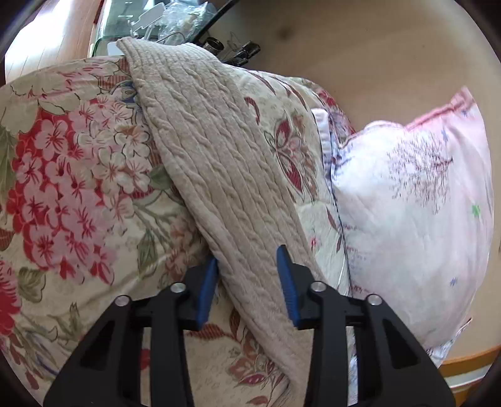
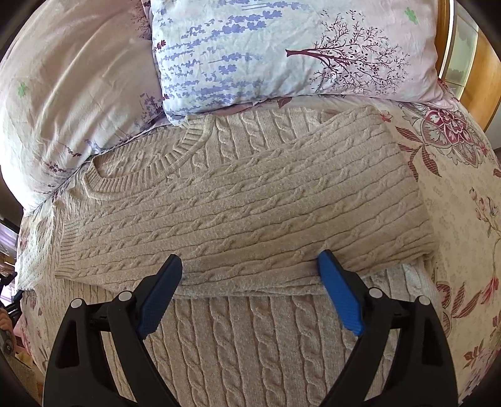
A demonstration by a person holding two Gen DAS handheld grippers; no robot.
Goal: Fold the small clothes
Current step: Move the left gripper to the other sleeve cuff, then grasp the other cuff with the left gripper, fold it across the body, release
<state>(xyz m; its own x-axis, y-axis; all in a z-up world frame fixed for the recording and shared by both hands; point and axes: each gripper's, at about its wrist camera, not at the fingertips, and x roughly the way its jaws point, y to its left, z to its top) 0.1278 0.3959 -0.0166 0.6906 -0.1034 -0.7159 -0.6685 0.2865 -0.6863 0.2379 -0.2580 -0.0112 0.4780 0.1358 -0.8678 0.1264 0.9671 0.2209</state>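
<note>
A beige cable-knit sweater [image 2: 250,200] lies on a floral bedspread [image 2: 454,219], with one sleeve folded across its chest. My right gripper [image 2: 250,260] hovers over the sleeve's near edge. Its jaws are open wide, and the blue fingertips [image 2: 328,266] rest at the knit without pinching it. In the left wrist view a thick folded edge of the sweater [image 1: 219,162] runs up and away from me. My left gripper [image 1: 247,255] is shut on it, a blue pad [image 1: 206,291] pressing each side of the fold. The sweater's lower part is hidden under the grippers.
A white-and-pink pillow [image 2: 281,50] with tree and lavender prints lies just beyond the collar, and a pale quilt [image 2: 62,94] is bunched to its left. A wooden bed frame [image 2: 488,62] stands at the right. A glass shelf with clutter [image 1: 162,22] is behind the bed.
</note>
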